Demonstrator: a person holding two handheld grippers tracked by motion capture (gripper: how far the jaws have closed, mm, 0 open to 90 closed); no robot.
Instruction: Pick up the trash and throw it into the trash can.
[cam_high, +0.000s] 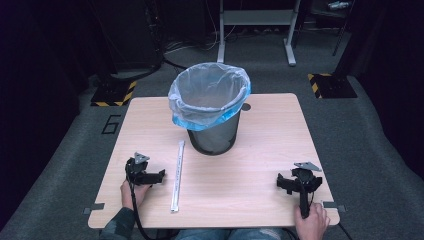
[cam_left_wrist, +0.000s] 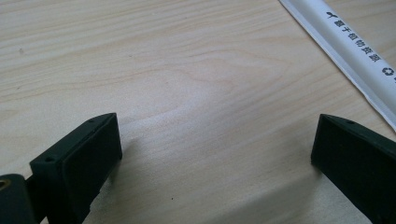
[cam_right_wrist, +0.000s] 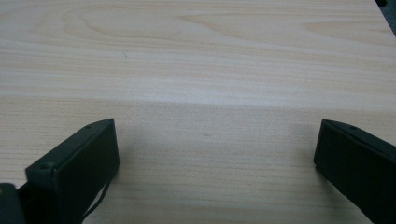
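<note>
From the high view, the long white paper sleeve (cam_high: 177, 175) lies flat on the wooden table (cam_high: 260, 150), just right of the left gripper (cam_high: 161, 175); the right gripper (cam_high: 283, 182) rests well apart. A mesh bin (cam_high: 214, 137), bag-lined, hides its inside. In the left gripper view the sleeve (cam_left_wrist: 355, 51) is cut off at the frame; jaws wide, empty. In the right gripper view the right gripper (cam_right_wrist: 217, 154) gapes over bare woodgrain.

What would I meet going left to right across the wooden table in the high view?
Left gripper → long white paper-wrapped stick → dark bin lined with a clear plastic bag → right gripper.
</note>
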